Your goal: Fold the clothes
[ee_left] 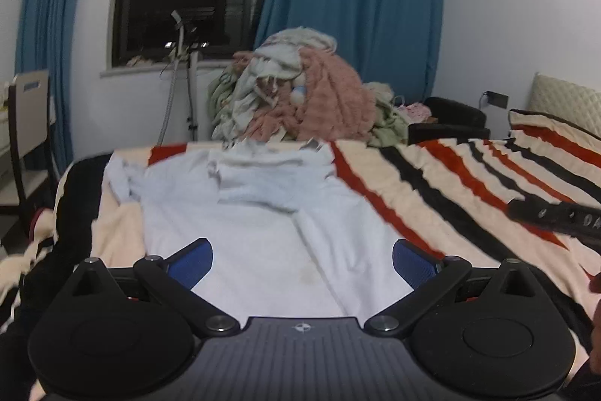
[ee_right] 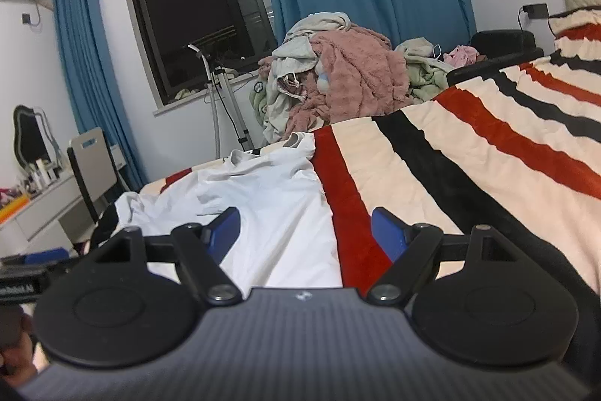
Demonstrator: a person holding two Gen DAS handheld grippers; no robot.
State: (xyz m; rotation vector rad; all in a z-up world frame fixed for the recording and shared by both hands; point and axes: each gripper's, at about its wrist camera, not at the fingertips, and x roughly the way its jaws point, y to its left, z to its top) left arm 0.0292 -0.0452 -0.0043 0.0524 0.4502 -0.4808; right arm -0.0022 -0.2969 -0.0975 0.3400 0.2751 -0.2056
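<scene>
A white garment (ee_left: 259,213) lies spread on the striped blanket (ee_left: 443,183), collar end far from me, with a sleeve folded across its upper part. My left gripper (ee_left: 302,258) is open and empty, hovering over the garment's near hem. In the right wrist view the same garment (ee_right: 270,198) lies left of a red stripe. My right gripper (ee_right: 305,230) is open and empty, over the garment's right edge and the blanket (ee_right: 469,145). The right gripper's finger shows at the right edge of the left wrist view (ee_left: 556,213).
A heap of pink and pale clothes (ee_left: 300,93) sits beyond the bed's far edge, below blue curtains (ee_left: 357,6) and a dark window. A stand (ee_right: 225,100) and a chair (ee_right: 94,164) stand left of the bed. A black seat (ee_right: 499,44) is at the far right.
</scene>
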